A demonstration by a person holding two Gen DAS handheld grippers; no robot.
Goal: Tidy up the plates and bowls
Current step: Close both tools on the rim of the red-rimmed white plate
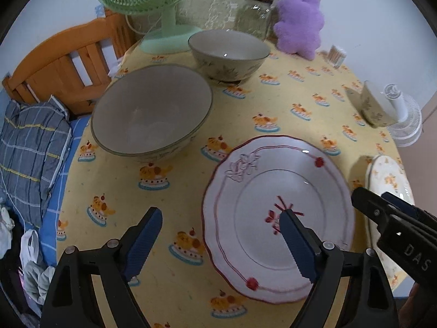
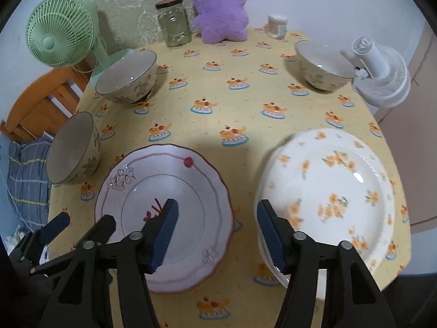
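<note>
Two plates and three bowls stood on the counter (image 2: 213, 104), which wore a yellow cloth printed with small cakes. The red plate (image 1: 275, 216), white with a scalloped red rim, lay near the front edge, and the flowered plate (image 2: 333, 188), white with orange blooms, lay just to its right, the two apart. The near bowl (image 1: 151, 114) sat left of the red plate by the counter's left edge; the far bowl (image 1: 228, 54) stood behind it, in front of the green fan (image 1: 153, 2); the small bowl (image 2: 323, 65) stood toward the far right, by the white fan (image 2: 382, 73). All three bowls looked empty.

The left gripper (image 1: 221, 235) hung over the front of the counter with its fingers spread wide and nothing between them but cloth and the left rim of the red plate, which they did not press; its right finger (image 1: 296, 246) showed in front of the plate's middle. The right gripper (image 2: 217, 231) hung with its fingers partly apart over the gap between the plates, one finger before the red plate, the other before the left edge of the flowered plate, gripping neither.

Along the back stood a glass jar (image 2: 174, 24), a purple plush (image 2: 221, 8) and a small tub (image 2: 277, 26). Left of the counter was a bed with a checked pillow (image 1: 30, 147) and an orange wooden headboard (image 1: 65, 63).
</note>
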